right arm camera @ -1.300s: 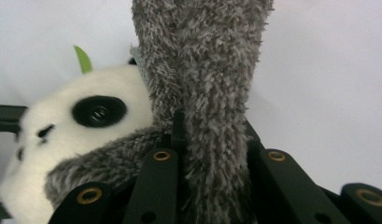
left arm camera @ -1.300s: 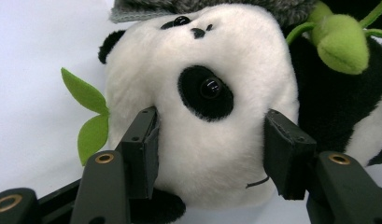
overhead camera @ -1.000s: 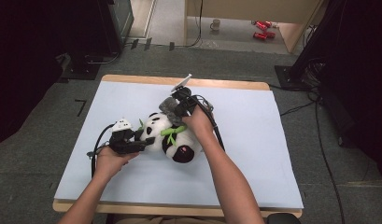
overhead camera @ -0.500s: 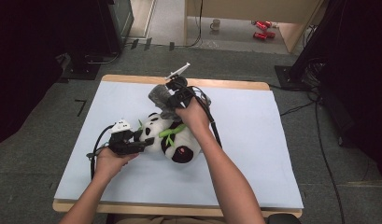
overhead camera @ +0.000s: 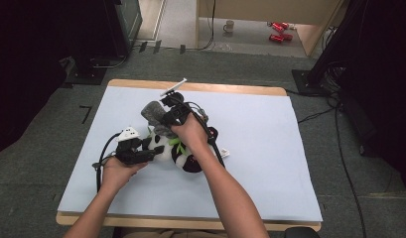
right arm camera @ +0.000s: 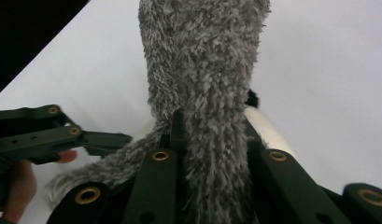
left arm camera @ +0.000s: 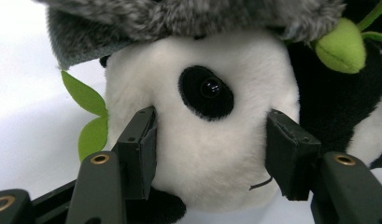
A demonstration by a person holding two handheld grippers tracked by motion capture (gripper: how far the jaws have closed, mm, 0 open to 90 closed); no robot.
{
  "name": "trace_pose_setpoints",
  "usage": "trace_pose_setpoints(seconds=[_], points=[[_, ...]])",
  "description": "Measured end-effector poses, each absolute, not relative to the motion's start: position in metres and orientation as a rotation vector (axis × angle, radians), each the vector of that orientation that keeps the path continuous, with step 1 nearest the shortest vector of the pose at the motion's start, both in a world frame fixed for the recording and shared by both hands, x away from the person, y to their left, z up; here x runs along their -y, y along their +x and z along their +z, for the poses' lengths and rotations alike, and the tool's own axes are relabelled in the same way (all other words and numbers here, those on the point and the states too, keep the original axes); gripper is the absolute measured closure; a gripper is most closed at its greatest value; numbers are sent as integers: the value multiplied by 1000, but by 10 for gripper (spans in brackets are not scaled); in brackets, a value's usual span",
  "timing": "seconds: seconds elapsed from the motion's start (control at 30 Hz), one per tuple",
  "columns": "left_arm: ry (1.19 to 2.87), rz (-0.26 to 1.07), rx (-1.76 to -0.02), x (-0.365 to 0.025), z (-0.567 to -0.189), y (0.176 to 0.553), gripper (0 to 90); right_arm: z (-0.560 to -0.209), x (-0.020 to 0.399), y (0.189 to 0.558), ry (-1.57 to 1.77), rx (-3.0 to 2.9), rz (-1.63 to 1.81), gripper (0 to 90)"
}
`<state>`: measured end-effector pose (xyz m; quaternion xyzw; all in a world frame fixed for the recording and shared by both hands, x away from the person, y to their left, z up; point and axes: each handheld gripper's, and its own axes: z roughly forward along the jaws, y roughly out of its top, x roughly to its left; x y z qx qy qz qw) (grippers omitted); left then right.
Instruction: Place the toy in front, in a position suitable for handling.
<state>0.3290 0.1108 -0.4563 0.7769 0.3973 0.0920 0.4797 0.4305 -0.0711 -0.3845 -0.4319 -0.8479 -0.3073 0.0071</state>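
A black-and-white panda plush (overhead camera: 186, 157) with green leaves lies at the middle of the table. My left gripper (overhead camera: 152, 151) comes in from the left, and its pads (left arm camera: 143, 148) press both sides of the panda's white head (left arm camera: 226, 135). A grey fuzzy cloth (overhead camera: 154, 114) sits on top of that head (left arm camera: 188, 14). My right gripper (overhead camera: 164, 120) reaches over the panda from behind and is shut on this grey cloth (right arm camera: 202, 56), which stretches up and away between its jaws (right arm camera: 212, 126). The left gripper (right arm camera: 109, 138) shows at the left of the right gripper view.
The table is covered with a pale blue mat (overhead camera: 270, 129) with a wooden edge (overhead camera: 225, 88) at the back. Open mat lies to the right of the plush and in front of it. Dark floor, cables and black stands surround the table.
My right gripper has moved to the left and slightly up with the grey cloth, drawing it out from the panda's head. The left gripper has stayed on the head.
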Motion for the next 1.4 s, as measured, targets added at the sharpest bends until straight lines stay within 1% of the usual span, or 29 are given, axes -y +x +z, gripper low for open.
trace_pose_setpoints(seconds=[0.1,0.2,0.33,0.57,0.8,0.93,1.13,1.4], points=[[1891,226,-971,-110,-457,329,412,-388,82,434,-1392,2622,-983,760],[1892,221,-970,-111,-457,330,411,-391,91,436,-1444,2711,-910,761],[1890,222,-969,-111,-457,330,412,-395,105,441,-1479,2644,-900,767],[1885,213,-966,-111,-456,330,411,-401,126,448,-1552,2699,-719,768],[1892,213,-962,-111,-456,330,411,-401,147,451,-1641,2726,-641,772],[1901,210,-958,-112,-456,331,408,-401,165,451,-1687,2699,-619,773],[1893,216,-951,-111,-456,332,401,-382,180,444,-1724,2634,-783,770],[1881,198,-943,-111,-454,337,383,-348,176,430,-1651,2644,-979,768]])
